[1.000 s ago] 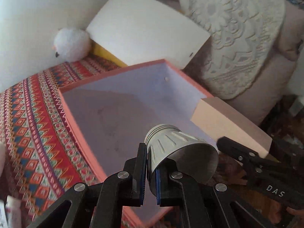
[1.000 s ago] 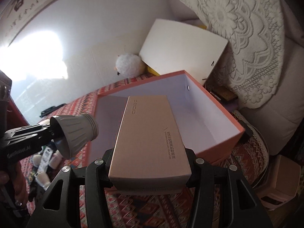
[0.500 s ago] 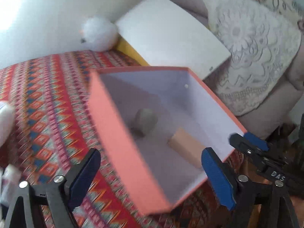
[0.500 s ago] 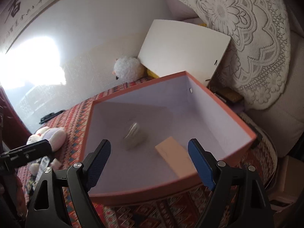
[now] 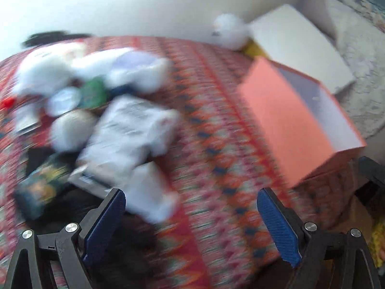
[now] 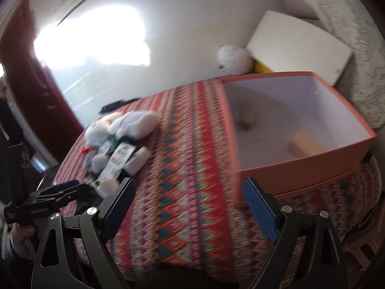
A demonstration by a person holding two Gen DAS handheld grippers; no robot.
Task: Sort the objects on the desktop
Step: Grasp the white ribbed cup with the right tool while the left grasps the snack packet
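Note:
An open orange box (image 6: 300,168) (image 5: 284,130) stands on the patterned cloth at the right. Inside it lie a tan carton (image 6: 305,143) and a grey lamp bulb (image 6: 246,118). A pile of loose objects (image 5: 115,139) (image 6: 118,154) lies at the left: white packets, a plush toy (image 6: 125,125) (image 5: 79,67), small bottles and a dark packet. My left gripper (image 5: 191,214) is open and empty, near the pile; it also shows in the right wrist view (image 6: 48,196). My right gripper (image 6: 187,204) is open and empty over the cloth, left of the box.
A white board (image 6: 298,48) and a white fluffy ball (image 6: 232,59) lean against the wall behind the box. A lace-covered cushion (image 6: 346,24) is at the far right. The patterned cloth (image 6: 182,149) covers the table between pile and box.
Both grippers let go of the bulb and the carton, which now lie in the box. Both have swung left, away from the box toward the pile.

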